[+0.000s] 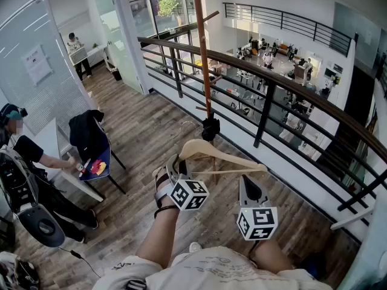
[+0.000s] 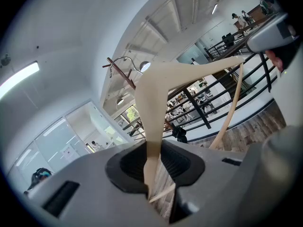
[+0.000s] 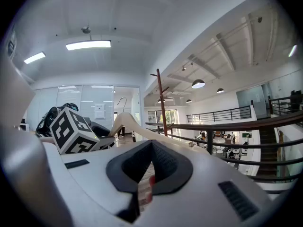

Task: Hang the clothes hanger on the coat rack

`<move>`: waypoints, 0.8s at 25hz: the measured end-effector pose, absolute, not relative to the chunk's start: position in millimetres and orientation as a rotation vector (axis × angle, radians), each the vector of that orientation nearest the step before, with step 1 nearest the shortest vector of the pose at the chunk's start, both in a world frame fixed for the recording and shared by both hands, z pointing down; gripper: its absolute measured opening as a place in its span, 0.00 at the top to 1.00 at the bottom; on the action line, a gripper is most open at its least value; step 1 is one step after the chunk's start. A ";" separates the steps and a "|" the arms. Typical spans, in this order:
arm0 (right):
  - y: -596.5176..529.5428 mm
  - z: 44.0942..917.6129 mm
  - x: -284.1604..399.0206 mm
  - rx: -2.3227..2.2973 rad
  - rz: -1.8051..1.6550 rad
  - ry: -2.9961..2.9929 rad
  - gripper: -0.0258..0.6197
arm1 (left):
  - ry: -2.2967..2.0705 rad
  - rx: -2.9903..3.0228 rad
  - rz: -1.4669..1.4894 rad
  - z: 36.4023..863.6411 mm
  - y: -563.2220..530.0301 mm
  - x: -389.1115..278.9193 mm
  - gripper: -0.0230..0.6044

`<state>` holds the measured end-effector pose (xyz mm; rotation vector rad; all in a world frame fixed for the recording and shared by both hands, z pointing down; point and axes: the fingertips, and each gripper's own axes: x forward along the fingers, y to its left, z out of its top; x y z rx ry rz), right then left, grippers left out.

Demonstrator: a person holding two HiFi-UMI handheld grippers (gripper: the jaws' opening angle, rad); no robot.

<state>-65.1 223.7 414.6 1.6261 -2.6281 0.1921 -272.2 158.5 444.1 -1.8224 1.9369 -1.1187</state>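
Observation:
A pale wooden clothes hanger [image 1: 219, 156] with a metal hook hangs in the air in front of me. My left gripper [image 1: 175, 163] is shut on its left arm. In the left gripper view the hanger [image 2: 156, 93] rises from between the jaws of that gripper [image 2: 151, 176], its hook close to the rack's pegs. The coat rack [image 1: 204, 53] is a thin brown pole with short pegs, standing by the railing just beyond the hanger. My right gripper [image 1: 247, 183] sits below the hanger's right end, jaws together and holding nothing. In the right gripper view the hanger [image 3: 125, 122] crosses above that gripper [image 3: 142, 186].
A dark railing [image 1: 266, 71] with a wooden top rail runs diagonally behind the rack, with an open drop beyond it. At the left stand a folding chair [image 1: 91, 144] draped with a dark jacket and a seated person [image 1: 24, 153] at a white table. Glass walls line the far left.

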 end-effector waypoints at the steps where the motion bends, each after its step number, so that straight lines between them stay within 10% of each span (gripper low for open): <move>1: 222.3 414.0 -66.0 1.625 0.197 -2.629 0.96 | 1.939 -1.823 -1.118 443.5 157.7 -273.4 0.81; 20: 207.6 416.7 -103.5 1.604 0.272 -2.640 0.96 | 1.954 -1.839 -1.100 447.7 142.8 -309.9 0.81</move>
